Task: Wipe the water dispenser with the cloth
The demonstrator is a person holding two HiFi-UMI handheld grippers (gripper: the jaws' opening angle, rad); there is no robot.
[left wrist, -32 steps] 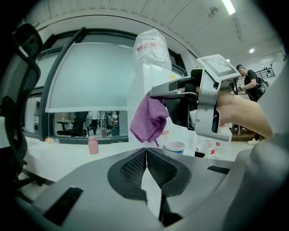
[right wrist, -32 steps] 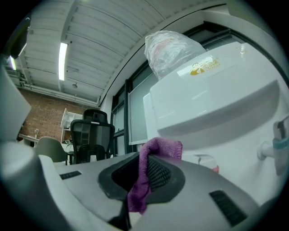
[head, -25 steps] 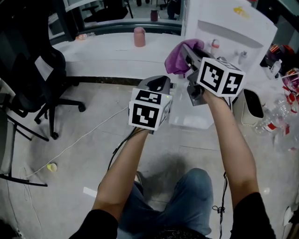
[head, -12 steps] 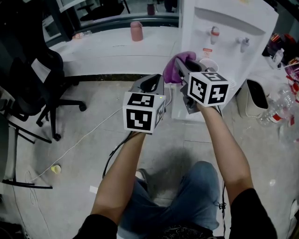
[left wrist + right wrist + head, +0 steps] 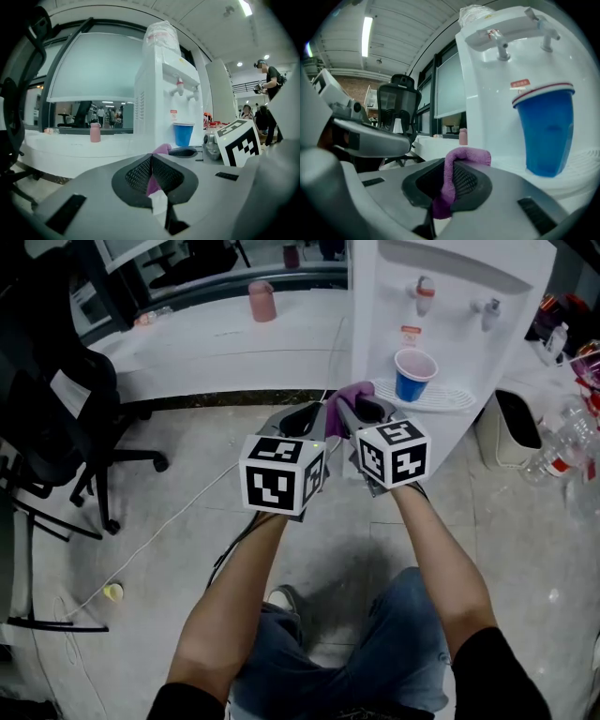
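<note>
From the head view, the right gripper [image 5: 354, 413] is nearer the water dispenser [image 5: 375, 324], which stands ahead and slightly to its right; the left gripper [image 5: 305, 418] sits just beside it. In the left gripper view, the jaws meet at the tips, apparently empty. In the right gripper view, the jaws are clamped on the purple cloth [image 5: 459, 161], and the dispenser's front is close ahead.

The cloth [image 5: 468, 154] pinched in my right fingers [image 5: 462, 183] is purple, and the pads are black mesh. The water dispenser [image 5: 450, 329], far right, is white. Its cup [image 5: 413, 376] is blue, rimmed red and white. Far left stands a pink bottle [image 5: 262, 301].
</note>
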